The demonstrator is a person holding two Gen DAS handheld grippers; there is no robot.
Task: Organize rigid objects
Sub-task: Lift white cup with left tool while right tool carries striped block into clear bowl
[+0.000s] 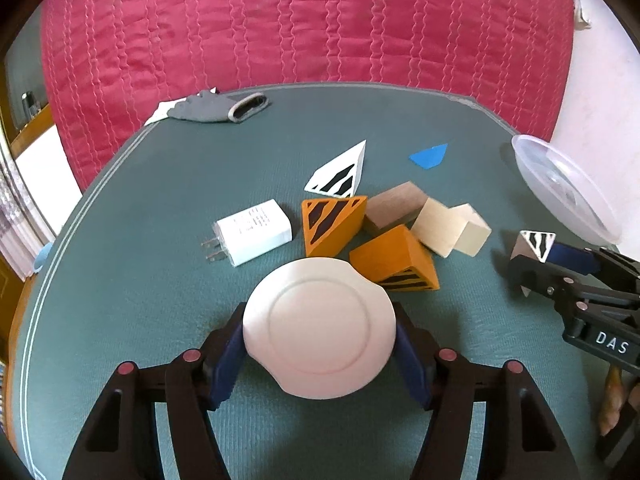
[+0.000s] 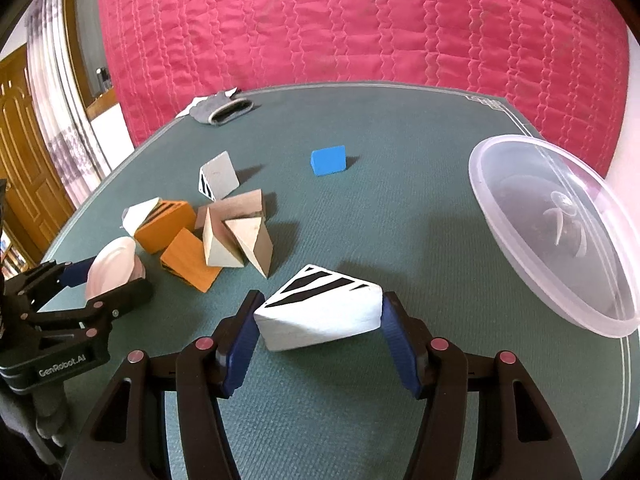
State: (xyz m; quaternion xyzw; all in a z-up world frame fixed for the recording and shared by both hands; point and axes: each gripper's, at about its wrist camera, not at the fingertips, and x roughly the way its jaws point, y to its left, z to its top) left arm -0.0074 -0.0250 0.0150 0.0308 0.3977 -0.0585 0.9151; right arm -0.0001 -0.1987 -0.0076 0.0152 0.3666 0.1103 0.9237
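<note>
Looks like we're mid-pickup on both sides. The left gripper has its jaws around a round cream lid-shaped disc, blue pads hugging its edges at 9 and 3 o'clock, so I'd call that gripped. The right gripper has its jaws clamped on a white wedge with black stripes, one pad at each end.

The rest of the stuff sits in a heap mid-counter: two orange striped wedges, some plain wooden blocks, another white striped wedge at about 12 o'clock from the heap, a white plug adapter at 9 o'clock of it, and a lone blue block further back. A clear plastic tub leans at the counter's 3 o'clock edge.

My guess: the tub is where things go, so next the right hand needs to swing the wedge toward 2 o'clock and drop it past that rim. The tub's tilted, so aim matters. Where the disc goes, can't tell.
</note>
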